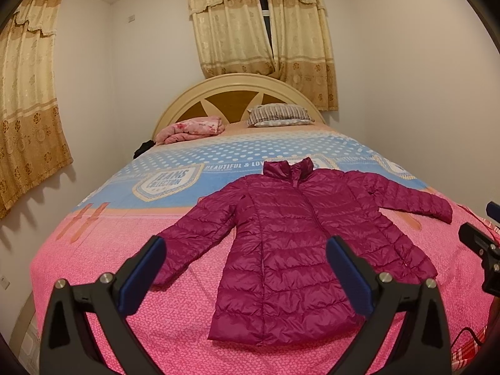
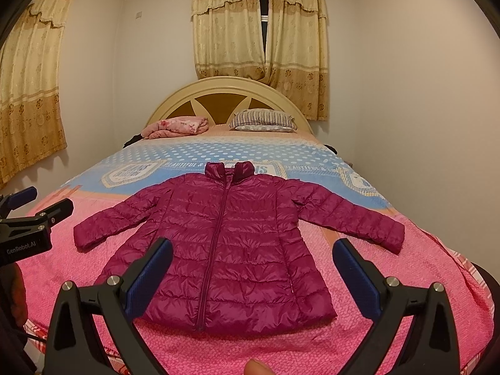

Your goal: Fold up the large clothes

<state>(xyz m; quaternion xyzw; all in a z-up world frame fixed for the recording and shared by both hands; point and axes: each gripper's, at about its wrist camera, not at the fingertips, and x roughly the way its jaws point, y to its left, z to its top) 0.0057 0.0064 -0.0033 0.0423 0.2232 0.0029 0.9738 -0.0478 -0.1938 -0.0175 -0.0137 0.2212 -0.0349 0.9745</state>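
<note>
Flat on the bed (image 2: 218, 353), the magenta jacket (image 2: 231, 250) spreads both sleeves; left gripper (image 1: 247, 256) and right gripper (image 2: 253, 259) hover agape above its hem.

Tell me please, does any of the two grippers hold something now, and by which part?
Nothing is held. The left gripper and the right gripper are both open above the bed; the purple jacket lies flat, untouched.
</note>
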